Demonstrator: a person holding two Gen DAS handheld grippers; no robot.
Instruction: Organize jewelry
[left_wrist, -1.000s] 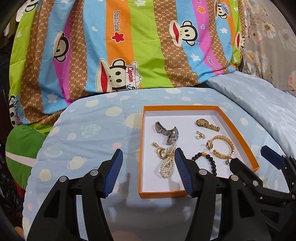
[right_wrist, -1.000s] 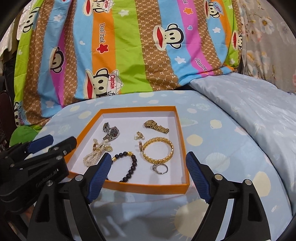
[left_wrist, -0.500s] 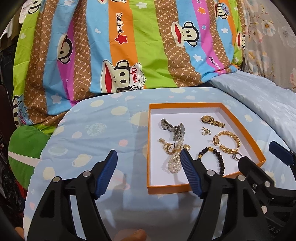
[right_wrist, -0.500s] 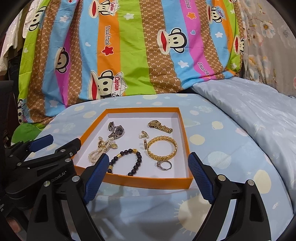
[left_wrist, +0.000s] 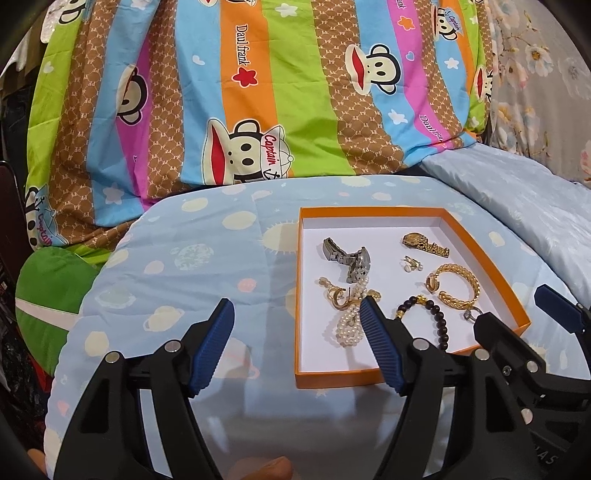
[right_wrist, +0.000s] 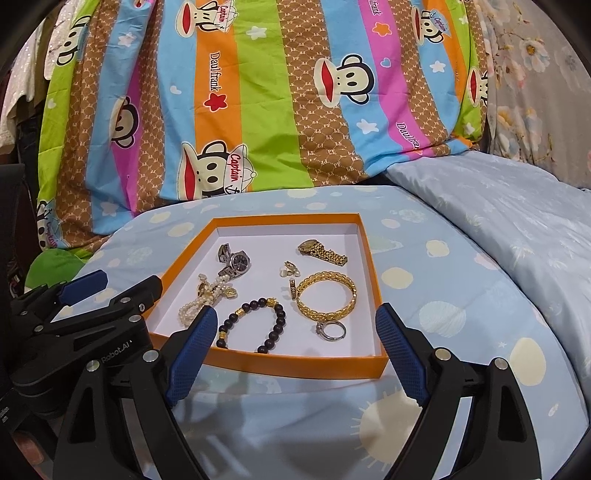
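An orange-rimmed white tray (left_wrist: 373, 377) (right_wrist: 299, 367) lies on the blue bedspread and holds jewelry. Inside are a silver watch (right_wrist: 236, 260), a gold watch (right_wrist: 322, 252), a pearl strand (right_wrist: 205, 297), a dark bead bracelet (right_wrist: 255, 323), a gold bangle (right_wrist: 327, 297), a silver ring (right_wrist: 331, 329) and small earrings (right_wrist: 291, 268). My left gripper (left_wrist: 297, 347) is open and empty, held in front of the tray's near left corner. My right gripper (right_wrist: 295, 354) is open and empty, held in front of the tray's near edge. Each gripper shows at the side of the other's view.
A striped cartoon-monkey quilt (left_wrist: 258, 103) hangs behind the bedspread. A pale blue quilted cover (right_wrist: 517, 229) lies to the right. A green cushion (left_wrist: 48, 291) sits at the far left edge.
Both grippers have drawn back from the tray, so it sits farther ahead in both views. Both stay open. The jewelry has not moved.
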